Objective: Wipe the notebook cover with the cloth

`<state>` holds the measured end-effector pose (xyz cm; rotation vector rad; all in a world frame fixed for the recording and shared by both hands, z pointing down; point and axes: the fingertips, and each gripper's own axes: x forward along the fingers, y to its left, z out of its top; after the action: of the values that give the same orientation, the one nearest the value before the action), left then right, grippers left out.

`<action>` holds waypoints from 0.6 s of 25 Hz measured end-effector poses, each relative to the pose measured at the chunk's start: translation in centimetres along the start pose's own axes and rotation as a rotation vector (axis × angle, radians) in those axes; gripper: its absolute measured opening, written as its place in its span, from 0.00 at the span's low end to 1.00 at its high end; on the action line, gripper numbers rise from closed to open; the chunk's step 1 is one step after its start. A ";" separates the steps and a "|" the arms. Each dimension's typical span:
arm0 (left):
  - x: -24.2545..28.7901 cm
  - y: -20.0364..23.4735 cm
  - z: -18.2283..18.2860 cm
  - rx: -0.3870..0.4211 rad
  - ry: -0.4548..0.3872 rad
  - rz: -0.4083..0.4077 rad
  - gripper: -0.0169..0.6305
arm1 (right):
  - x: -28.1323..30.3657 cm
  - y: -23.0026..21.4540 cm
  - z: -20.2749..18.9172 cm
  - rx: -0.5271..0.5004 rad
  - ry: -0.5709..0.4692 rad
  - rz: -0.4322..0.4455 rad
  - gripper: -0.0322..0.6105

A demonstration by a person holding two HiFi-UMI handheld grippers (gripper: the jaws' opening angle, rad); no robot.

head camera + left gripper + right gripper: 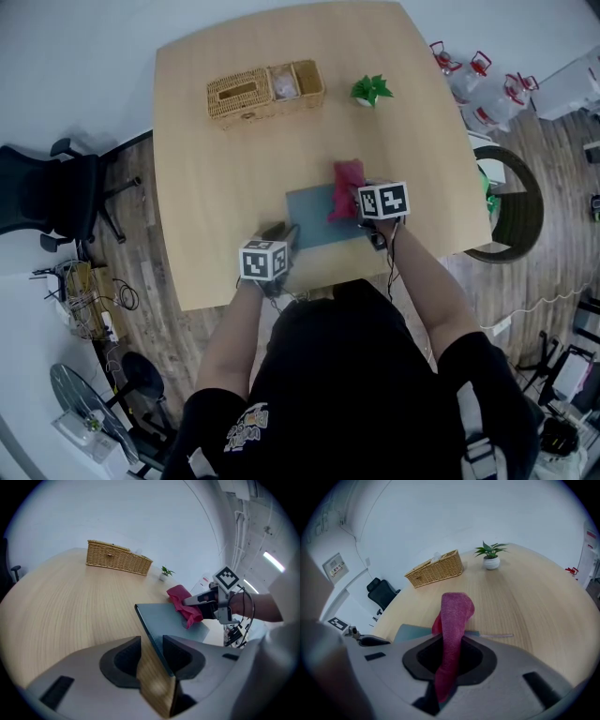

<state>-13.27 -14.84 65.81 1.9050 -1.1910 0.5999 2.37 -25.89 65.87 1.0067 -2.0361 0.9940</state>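
Observation:
A grey-blue notebook (314, 220) lies flat on the wooden table (216, 178), near its front edge. My left gripper (284, 234) is shut on the notebook's near left corner; in the left gripper view the cover's edge (154, 639) runs between the jaws. My right gripper (356, 212) is shut on a red cloth (347, 183), which rests on the notebook's far right part. In the right gripper view the cloth (454, 616) stands up out of the jaws, with the notebook (410, 632) behind it. The left gripper view shows the cloth (185, 603) bunched on the cover under the right gripper (200, 605).
A wicker basket (264, 91) sits at the back of the table, with a small potted plant (371, 90) to its right. An office chair (47, 192) stands to the left of the table. Red-capped bottles (478, 84) are on the floor at the right.

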 end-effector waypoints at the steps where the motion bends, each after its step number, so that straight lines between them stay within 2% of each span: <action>1: 0.0 0.0 0.0 0.000 0.000 0.001 0.24 | -0.2 -0.5 -0.1 0.007 -0.002 -0.008 0.16; 15: -0.1 0.0 0.0 0.001 -0.001 -0.002 0.24 | -3.2 -5.1 -0.7 0.070 -0.051 -0.134 0.16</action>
<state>-13.31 -14.83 65.71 1.9070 -1.1897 0.5982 8.38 -26.31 65.41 1.2006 -1.9575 0.9836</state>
